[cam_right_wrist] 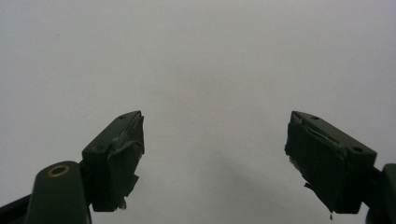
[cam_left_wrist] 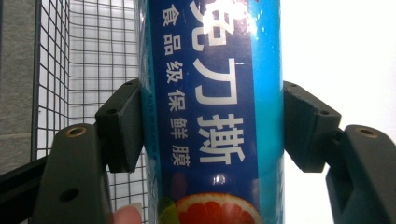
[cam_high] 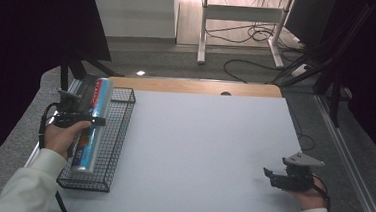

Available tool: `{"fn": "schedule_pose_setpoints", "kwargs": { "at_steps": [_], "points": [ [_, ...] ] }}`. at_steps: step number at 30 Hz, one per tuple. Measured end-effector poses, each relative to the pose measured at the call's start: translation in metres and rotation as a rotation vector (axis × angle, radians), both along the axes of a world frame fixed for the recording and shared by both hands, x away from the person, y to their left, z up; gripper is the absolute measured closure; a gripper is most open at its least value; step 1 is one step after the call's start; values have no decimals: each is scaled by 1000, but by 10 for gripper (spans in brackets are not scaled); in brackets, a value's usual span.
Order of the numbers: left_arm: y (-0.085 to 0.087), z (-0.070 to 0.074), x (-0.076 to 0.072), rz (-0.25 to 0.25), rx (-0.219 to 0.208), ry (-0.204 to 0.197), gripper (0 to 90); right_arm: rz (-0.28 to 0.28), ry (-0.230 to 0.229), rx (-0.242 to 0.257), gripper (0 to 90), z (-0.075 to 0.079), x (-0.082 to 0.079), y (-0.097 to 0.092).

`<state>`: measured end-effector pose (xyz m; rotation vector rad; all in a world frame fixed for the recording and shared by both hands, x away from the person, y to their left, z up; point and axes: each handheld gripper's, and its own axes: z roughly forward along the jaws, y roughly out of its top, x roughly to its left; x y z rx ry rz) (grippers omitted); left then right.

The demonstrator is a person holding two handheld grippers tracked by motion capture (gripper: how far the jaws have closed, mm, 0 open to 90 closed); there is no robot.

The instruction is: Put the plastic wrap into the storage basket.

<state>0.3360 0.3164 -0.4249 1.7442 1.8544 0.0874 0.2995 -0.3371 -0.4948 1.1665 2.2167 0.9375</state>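
Note:
A long blue tube of cling film (cam_high: 91,127) with white lettering and a grapefruit picture lies lengthwise over a black wire basket (cam_high: 114,146) at the table's left edge. My left gripper (cam_high: 87,120) is shut on the tube; in the left gripper view its pads (cam_left_wrist: 122,126) press both sides of the cling film tube (cam_left_wrist: 212,112), with the wire basket (cam_left_wrist: 88,70) mesh behind. My right gripper (cam_high: 270,176) rests near the front right of the table, open, and the right gripper view shows nothing between its jaws (cam_right_wrist: 212,161).
The table (cam_high: 198,147) has a pale grey top with a wooden strip along the far edge. Beyond it stand a white desk frame (cam_high: 242,24) and loose cables (cam_high: 261,36) on the floor. Dark curtains hang at both sides.

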Motion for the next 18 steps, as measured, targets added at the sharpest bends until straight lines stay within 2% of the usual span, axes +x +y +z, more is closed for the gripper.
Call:
{"fn": "schedule_pose_setpoints", "kwargs": {
  "at_steps": [9,14,18],
  "points": [
    [-10,-20,10,-13,48,40,317,3,1,-6,198,-1,0,0],
    [-17,-31,16,-17,103,65,318,6,6,-10,198,-2,0,1],
    [-21,-42,21,-19,113,94,317,7,6,-17,198,-3,0,0]
  ]
}}
